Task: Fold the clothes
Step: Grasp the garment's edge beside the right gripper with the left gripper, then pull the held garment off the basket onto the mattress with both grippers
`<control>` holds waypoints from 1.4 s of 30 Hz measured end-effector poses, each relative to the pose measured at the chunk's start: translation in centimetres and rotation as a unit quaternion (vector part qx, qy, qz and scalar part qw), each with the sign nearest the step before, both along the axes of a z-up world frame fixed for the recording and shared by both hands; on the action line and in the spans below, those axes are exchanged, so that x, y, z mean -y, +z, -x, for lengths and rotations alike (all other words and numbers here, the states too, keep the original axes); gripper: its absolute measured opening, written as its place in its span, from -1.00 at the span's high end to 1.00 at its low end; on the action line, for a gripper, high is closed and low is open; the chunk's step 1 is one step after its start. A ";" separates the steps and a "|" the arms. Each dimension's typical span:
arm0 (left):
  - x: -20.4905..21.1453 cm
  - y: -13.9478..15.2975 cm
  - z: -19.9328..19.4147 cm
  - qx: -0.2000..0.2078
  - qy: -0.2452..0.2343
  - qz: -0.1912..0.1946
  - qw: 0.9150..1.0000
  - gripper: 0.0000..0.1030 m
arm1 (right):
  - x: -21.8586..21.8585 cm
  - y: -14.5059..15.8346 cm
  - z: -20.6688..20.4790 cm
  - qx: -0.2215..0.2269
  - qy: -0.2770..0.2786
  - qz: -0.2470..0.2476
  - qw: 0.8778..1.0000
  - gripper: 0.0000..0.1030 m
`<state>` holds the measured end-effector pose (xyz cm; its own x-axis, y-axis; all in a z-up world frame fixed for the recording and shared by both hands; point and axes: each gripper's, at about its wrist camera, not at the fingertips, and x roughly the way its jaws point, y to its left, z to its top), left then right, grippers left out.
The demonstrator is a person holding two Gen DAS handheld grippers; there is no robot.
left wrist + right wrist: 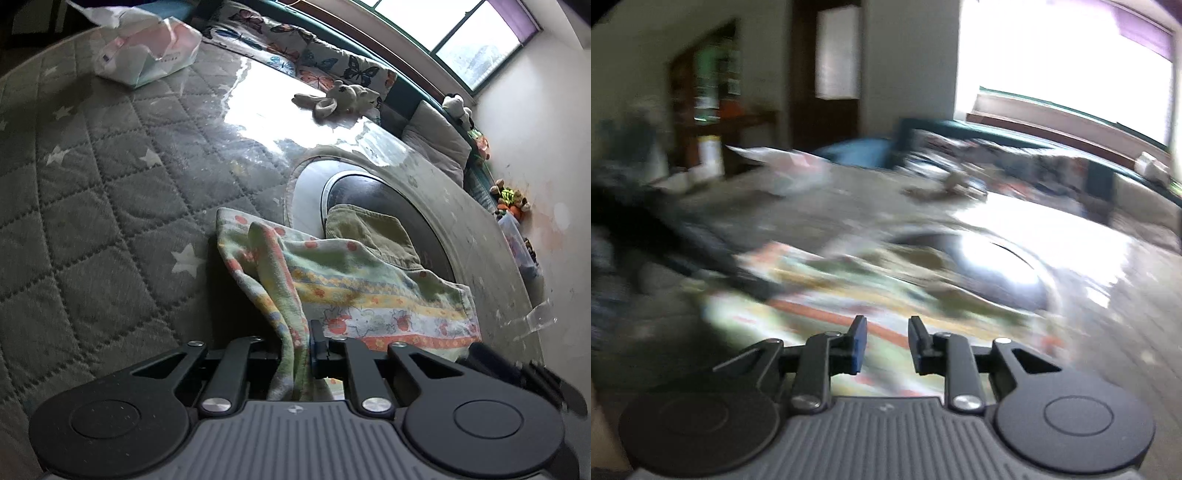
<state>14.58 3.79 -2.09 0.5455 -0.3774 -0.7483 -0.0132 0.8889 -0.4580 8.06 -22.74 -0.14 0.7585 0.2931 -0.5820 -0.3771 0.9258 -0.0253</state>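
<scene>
Left gripper clamped on bunched patterned cloth, frame centre-bottom, olive garment behind. Right gripper slightly open, empty, above blurred cloth.

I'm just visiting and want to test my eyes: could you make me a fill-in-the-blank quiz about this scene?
1. The left claw is shut on the patterned ____.
2. The right claw has its jaws ____, with nothing between them.
3. The quilted mat is printed with white ____.
4. The plush toy lies near the cushions printed with ____.

Missing words: cloth; open; stars; butterflies
</scene>
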 end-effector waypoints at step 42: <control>-2.6 6.2 1.3 0.119 -0.003 -0.104 0.987 0.81 | 0.4 4.6 -3.5 0.044 -0.035 -0.066 0.996 0.84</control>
